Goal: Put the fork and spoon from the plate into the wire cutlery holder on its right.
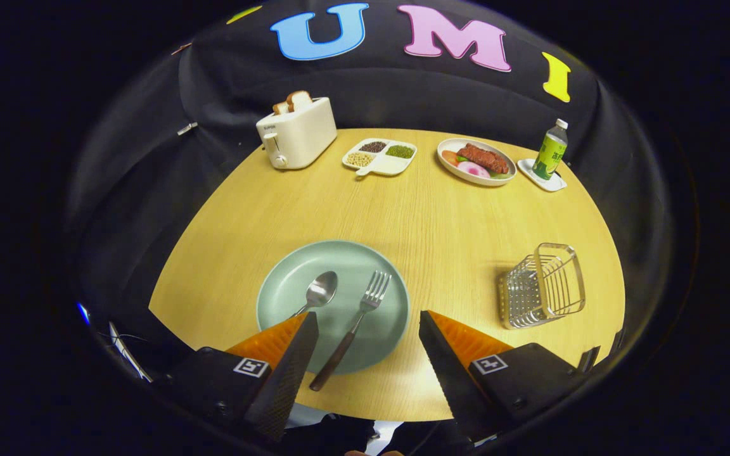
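The spoon (315,295) handle runs out of sight behind one of the spread fingers (289,367).

The camera rides on the gripper (368,320) and looks forward and down along its two spread fingers at a round wooden table (441,215). It sits close above the table's near edge, facing the black cloth wall at 12 o'clock, with the whole tabletop in sight.

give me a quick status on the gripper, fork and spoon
Gripper open, fingers empty, above the plate's near edge. Fork and spoon on the plate. Wire holder right of it, nothing between.
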{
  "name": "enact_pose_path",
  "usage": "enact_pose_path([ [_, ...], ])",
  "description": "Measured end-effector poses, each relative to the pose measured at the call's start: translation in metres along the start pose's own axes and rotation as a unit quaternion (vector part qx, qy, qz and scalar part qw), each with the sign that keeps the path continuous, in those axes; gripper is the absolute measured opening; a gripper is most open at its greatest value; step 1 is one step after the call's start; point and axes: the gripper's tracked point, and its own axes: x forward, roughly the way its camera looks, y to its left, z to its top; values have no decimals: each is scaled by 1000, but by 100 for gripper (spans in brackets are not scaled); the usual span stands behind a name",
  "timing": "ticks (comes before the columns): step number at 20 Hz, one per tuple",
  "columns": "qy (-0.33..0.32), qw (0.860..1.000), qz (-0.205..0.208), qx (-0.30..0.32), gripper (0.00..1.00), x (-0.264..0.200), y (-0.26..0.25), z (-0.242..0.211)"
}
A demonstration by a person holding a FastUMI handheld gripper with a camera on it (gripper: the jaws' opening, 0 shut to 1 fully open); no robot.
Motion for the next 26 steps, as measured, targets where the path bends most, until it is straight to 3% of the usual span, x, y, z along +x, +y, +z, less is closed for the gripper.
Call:
enact_pose_path([
  [8, 110, 993, 22, -24, 97, 44, 25, -52],
  [16, 183, 983, 7, 20, 61, 61, 18, -70],
  [17, 190, 981, 4, 24, 45, 62, 16, -72],
  [19, 200, 979, 0, 27, 27, 64, 11, -75],
  [20, 203, 979, -3, 32, 27, 59, 8, -73],
  [23, 208, 977, 12, 43, 11, 63, 9, -73],
  [26, 211, 975, 33, 64, 8, 61, 7, -69],
])
